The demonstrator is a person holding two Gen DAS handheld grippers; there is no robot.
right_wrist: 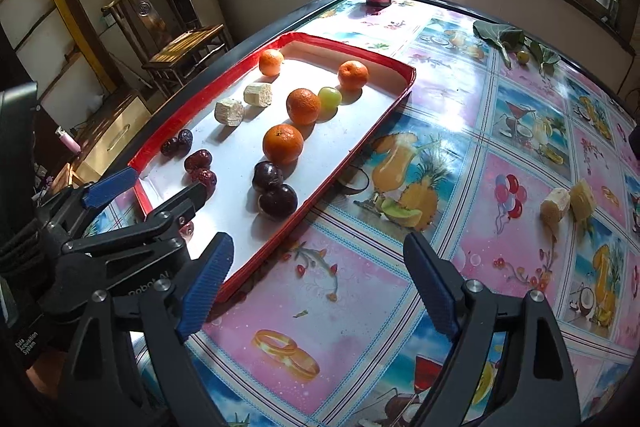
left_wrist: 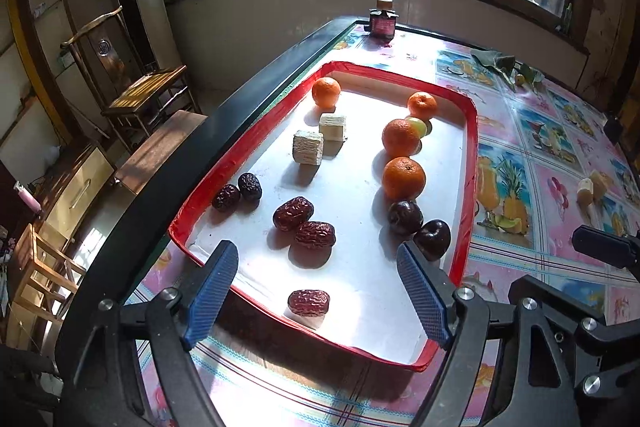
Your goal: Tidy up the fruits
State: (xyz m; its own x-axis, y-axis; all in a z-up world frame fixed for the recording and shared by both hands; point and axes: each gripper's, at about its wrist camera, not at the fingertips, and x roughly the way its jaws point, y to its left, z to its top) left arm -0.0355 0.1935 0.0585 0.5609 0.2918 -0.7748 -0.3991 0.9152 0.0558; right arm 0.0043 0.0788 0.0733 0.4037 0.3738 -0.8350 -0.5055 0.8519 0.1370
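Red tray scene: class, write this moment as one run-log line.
left gripper: open, empty, over tray | right gripper: open, empty, over tablecloth | red tray: oranges, dates, plums, pale blocks | outside tray: two pale blocks

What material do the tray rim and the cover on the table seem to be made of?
Tray rim: probably glossy red tape or plastic; it shines and looks wrinkled. Table cover: likely printed vinyl or oilcloth; smooth, with bright window glare on it.

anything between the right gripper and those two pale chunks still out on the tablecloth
Nothing visible. The right gripper is open over bare tablecloth, and the two pale chunks lie apart to its right with only printed cloth between. The red-rimmed tray sits on the gripper's other side.
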